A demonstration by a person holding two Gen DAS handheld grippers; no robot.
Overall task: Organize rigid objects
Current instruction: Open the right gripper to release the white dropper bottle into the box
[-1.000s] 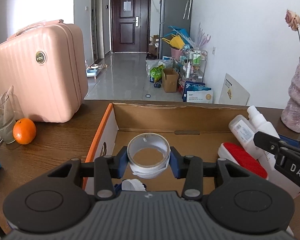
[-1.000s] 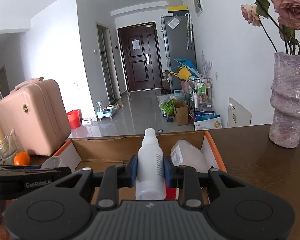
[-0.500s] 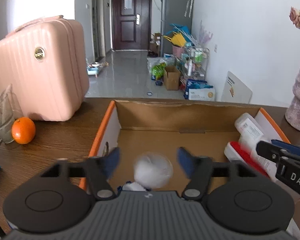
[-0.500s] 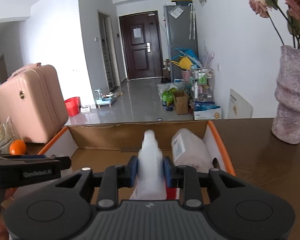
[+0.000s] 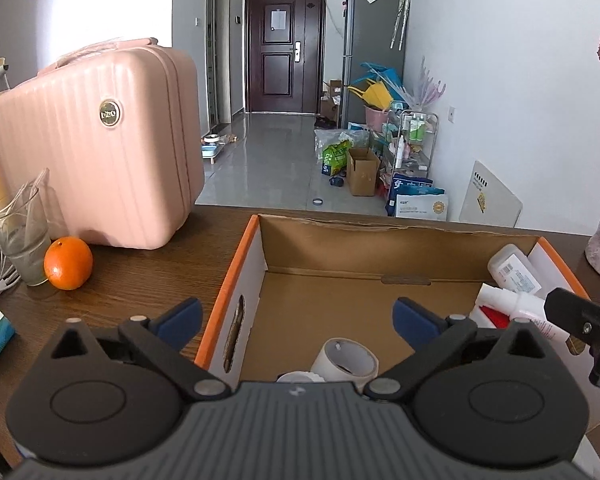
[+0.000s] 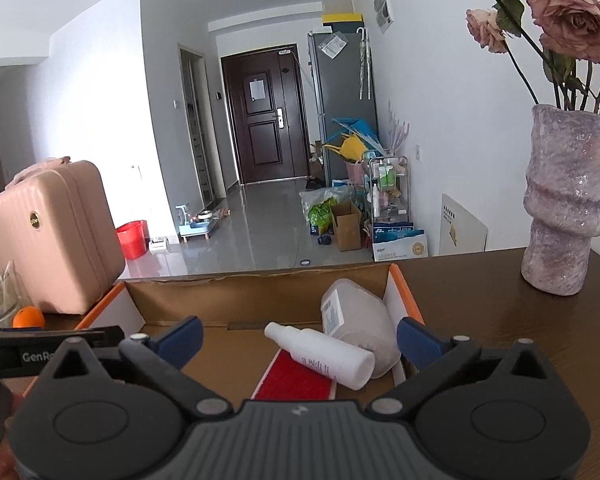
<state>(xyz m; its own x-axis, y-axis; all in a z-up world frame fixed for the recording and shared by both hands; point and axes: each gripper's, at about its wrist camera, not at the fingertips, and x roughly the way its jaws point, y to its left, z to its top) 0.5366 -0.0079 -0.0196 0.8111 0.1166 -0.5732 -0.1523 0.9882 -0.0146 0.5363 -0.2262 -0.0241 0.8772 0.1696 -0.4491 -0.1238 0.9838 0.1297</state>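
An open cardboard box with orange edges sits on the dark wooden table. A roll of clear tape lies on the box floor, below my left gripper, whose jaws are opening wide with nothing between them. In the right wrist view a small white bottle lies on its side across a red-topped item, leaning against a larger translucent bottle. Above it my right gripper has its jaws opening wide and holds nothing. The cardboard box shows its right wall there.
A pink suitcase, an orange and a glass stand left of the box. A purple vase with roses stands on the table at the right. The table's far edge runs just behind the box.
The left gripper let go of the tape roll, which dropped into the box. The right gripper released the white bottle, which now lies on its side. Both sets of jaws spread wide.
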